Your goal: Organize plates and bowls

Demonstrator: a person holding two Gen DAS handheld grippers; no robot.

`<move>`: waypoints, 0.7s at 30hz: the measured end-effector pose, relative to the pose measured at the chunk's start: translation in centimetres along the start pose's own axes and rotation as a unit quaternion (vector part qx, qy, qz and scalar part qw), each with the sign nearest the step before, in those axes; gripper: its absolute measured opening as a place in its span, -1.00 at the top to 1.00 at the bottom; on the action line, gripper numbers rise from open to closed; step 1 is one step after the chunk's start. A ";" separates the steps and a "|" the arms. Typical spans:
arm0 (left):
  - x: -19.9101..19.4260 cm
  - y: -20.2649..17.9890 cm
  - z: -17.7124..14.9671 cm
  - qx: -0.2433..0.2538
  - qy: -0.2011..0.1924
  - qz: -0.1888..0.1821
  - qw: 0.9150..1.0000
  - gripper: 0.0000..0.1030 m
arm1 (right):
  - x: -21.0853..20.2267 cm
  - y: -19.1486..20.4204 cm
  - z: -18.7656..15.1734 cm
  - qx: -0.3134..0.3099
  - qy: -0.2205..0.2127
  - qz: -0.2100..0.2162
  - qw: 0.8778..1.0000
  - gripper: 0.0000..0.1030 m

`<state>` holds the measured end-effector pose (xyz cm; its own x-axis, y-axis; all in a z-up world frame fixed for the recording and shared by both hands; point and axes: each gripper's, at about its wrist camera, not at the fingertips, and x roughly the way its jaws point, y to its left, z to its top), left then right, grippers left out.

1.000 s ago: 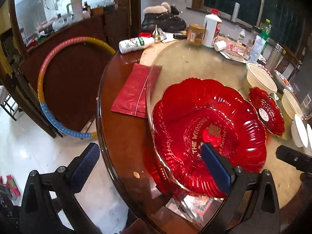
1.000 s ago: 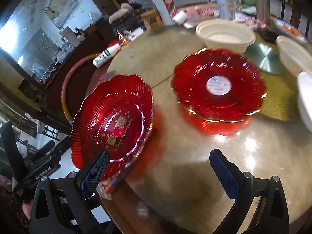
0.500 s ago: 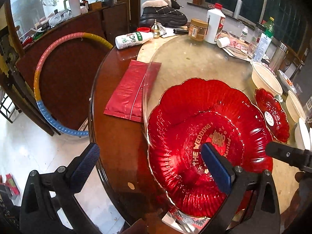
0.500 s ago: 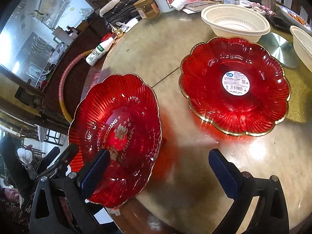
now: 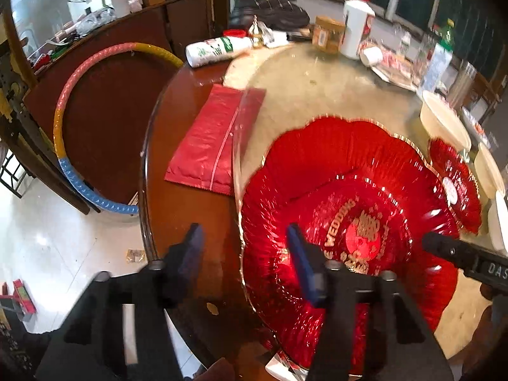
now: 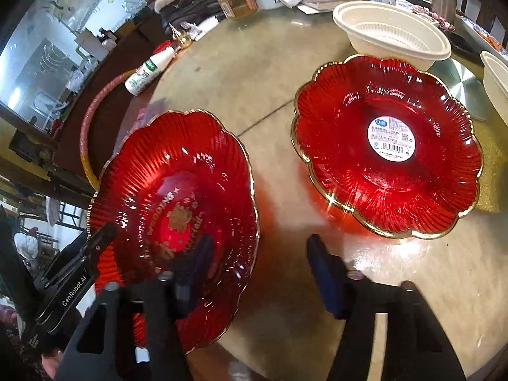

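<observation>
A red flower-shaped plate with gold wedding lettering [image 5: 349, 222] [image 6: 177, 209] lies at the near edge of the round glass table. My left gripper [image 5: 244, 254] straddles its left rim, jaws partly closed, one pad over the plate and one outside. My right gripper [image 6: 257, 263] straddles its right rim the same way, jaws partly closed, not clamped. A second red plate with a white sticker [image 6: 387, 146] [image 5: 454, 184] lies to the right. A cream bowl [image 6: 393, 35] [image 5: 444, 123] stands behind it; another cream bowl [image 6: 495, 85] is at the far right.
A red plastic bag [image 5: 216, 146] lies left of the wedding plate. A white bottle on its side [image 5: 219, 50], a jar [image 5: 327, 33] and a white jug [image 5: 355, 31] stand at the back. A silver disc [image 6: 460, 85] lies by the bowls. A hoop [image 5: 63, 120] leans off the table's left.
Both grippers have narrowed their jaws a lot and moved in onto the wedding plate's opposite rims. The plates have not moved.
</observation>
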<state>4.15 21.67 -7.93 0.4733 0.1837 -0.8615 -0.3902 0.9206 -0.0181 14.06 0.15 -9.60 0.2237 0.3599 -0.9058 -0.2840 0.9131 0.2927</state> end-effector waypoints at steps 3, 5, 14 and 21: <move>0.4 -0.1 -0.1 -0.005 0.007 -0.009 1.000 0.53 | 0.4 0.1 0.3 -0.005 -0.005 -0.010 1.000 0.40; 0.2 -0.3 -0.2 -0.007 0.006 -0.018 1.000 0.69 | 0.3 0.3 0.3 -0.008 -0.004 0.009 1.000 0.72; -2.5 -0.8 1.2 -0.007 -0.042 -0.007 0.999 0.75 | -2.9 2.0 0.4 -0.045 -0.059 -0.013 0.997 0.81; -2.9 -1.2 2.6 -0.006 -0.062 -0.002 0.998 0.75 | -3.9 2.0 1.1 -0.047 -0.081 -0.010 0.996 0.81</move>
<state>5.33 20.94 -4.06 0.5678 0.2219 -0.7927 -0.3969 0.9175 -0.0274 13.66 0.76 -5.13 0.3762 0.3750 -0.8473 -0.3628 0.9010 0.2377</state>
